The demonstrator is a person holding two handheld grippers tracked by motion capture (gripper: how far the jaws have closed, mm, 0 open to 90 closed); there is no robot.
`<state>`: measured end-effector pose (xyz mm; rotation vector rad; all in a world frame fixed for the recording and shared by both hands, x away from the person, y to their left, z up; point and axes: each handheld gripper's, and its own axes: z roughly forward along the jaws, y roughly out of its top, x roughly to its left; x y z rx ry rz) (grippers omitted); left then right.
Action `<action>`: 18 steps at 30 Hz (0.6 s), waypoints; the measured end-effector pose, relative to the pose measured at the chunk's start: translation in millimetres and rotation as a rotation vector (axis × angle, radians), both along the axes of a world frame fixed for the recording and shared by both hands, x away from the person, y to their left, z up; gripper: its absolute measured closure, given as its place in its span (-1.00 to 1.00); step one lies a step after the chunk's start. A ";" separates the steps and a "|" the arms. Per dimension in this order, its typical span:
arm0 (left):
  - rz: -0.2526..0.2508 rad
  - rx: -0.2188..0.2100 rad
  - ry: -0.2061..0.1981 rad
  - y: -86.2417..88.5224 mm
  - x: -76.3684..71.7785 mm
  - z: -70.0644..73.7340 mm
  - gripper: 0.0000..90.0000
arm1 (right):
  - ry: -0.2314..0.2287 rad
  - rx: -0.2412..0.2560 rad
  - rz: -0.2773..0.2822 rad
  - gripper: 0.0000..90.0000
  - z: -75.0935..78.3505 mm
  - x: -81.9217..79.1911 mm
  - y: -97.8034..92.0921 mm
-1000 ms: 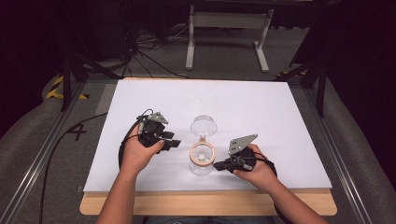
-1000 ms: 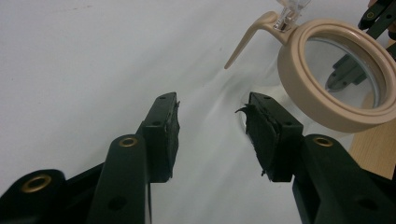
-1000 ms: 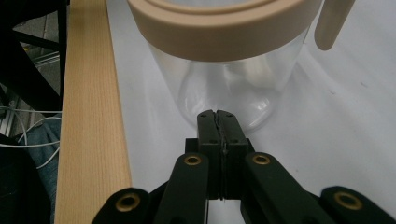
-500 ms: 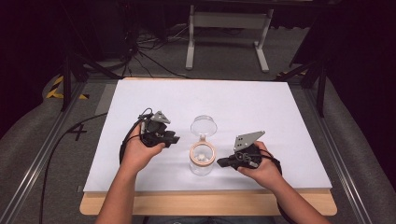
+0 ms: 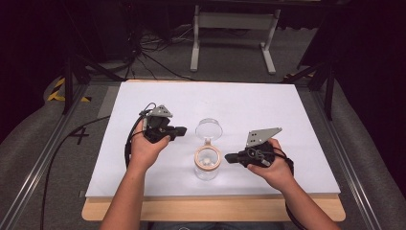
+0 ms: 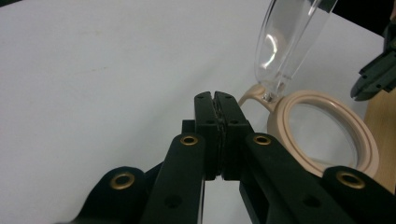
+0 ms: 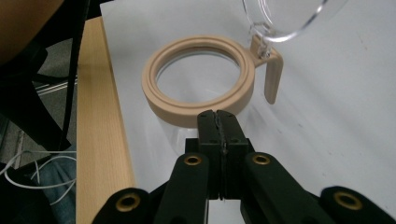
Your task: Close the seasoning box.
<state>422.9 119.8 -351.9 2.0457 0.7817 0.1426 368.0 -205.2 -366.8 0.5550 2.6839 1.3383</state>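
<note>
A clear jar (image 5: 207, 163) with a tan rim stands near the front middle of the white surface (image 5: 287, 115). Its clear lid (image 5: 208, 128) is swung open and stands up on a hinge at the far side of the rim.

The left tongs (image 5: 178, 130) sit to the left of the jar, pointing toward the lid and apart from it. In the left gripper view the left tongs (image 6: 216, 100) are pressed fully together with nothing between them, with the rim and the hinge just beyond their tips.

The right tongs (image 5: 229, 157) lie to the right of the jar, pointing at the rim, near it but apart. In the right gripper view the right tongs (image 7: 217, 116) are also closed tight and empty, their tips just short of the tan rim.
</note>
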 end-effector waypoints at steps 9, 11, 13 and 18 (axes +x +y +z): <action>-0.017 -0.060 -0.035 -11.0 10.1 1.9 0.98 | 0.002 0.057 0.001 1.00 11.0 -1.5 14.5; -0.016 -0.077 -0.036 -13.3 11.4 2.0 0.99 | 0.007 0.064 -0.001 1.00 11.1 -2.7 17.3; -0.012 -0.097 -0.044 -16.2 11.9 1.1 0.99 | 0.014 0.075 -0.005 1.00 10.4 -2.9 18.3; -0.011 -0.126 -0.064 -23.1 8.1 1.0 0.99 | 0.020 0.090 -0.023 1.00 5.8 -1.5 19.2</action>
